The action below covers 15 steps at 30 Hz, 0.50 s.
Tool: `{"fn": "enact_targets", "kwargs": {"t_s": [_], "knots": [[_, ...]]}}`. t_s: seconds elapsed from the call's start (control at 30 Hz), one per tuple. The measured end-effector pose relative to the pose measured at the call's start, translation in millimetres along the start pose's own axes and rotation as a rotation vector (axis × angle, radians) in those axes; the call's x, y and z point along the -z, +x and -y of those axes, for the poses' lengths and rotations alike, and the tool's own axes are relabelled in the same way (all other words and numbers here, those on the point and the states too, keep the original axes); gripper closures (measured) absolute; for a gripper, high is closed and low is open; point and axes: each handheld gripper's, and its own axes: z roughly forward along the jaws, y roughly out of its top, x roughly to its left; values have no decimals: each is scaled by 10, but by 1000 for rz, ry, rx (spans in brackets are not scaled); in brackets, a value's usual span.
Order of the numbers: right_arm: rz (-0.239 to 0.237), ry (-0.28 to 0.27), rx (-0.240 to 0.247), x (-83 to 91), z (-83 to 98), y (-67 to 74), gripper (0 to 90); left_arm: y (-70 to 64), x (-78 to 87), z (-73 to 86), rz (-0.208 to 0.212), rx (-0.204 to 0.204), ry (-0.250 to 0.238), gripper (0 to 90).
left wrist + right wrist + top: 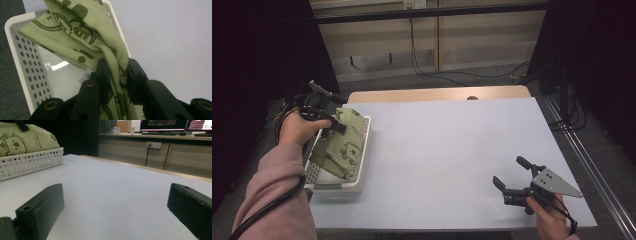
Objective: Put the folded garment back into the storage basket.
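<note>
jaws of left gripper [117, 75] clamped on a bunched fold of green printed cloth [343, 145], pinched tight between both black pads. cloth draped over and into white perforated basket [364, 170] at left edge of pale blue table [447, 150], one end lifted above the rim. jaws of right gripper [511, 176] spread wide, nothing between, low over bare tabletop near the front right corner, well apart from basket.
</note>
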Motion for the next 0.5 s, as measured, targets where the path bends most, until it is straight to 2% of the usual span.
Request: {"fn": "enact_targets", "kwargs": {"t_s": [0.03, 0.17, 0.27, 0.3, 0.33, 0.37, 0.4, 0.5], "knots": [[0, 0, -1, 0, 0, 1, 5, -5, -9, 3, 13, 10, -1, 746], [-6, 0, -2, -1, 1, 0, 5, 14, -13, 4, 8, -11, 16, 745], [-5, 1, -2, -1, 0, 1, 5, 12, -34, 16, 1, -3, 6, 745], [-3, 1, -2, 0, -1, 1, 5, 23, -37, 18, -11, -17, 1, 745], [-2, 0, -2, -1, 0, 0, 5, 44, -35, 19, -21, -51, 20, 745], [-2, 0, -2, 0, 0, 1, 5, 35, -38, 20, 1, -20, 13, 745], [-2, -1, -3, 0, 0, 1, 5, 28, -42, 25, -2, -6, 9, 745], [-3, 1, -1, -2, 0, 1, 5, 38, -47, 30, 0, -14, 14, 745]]}}
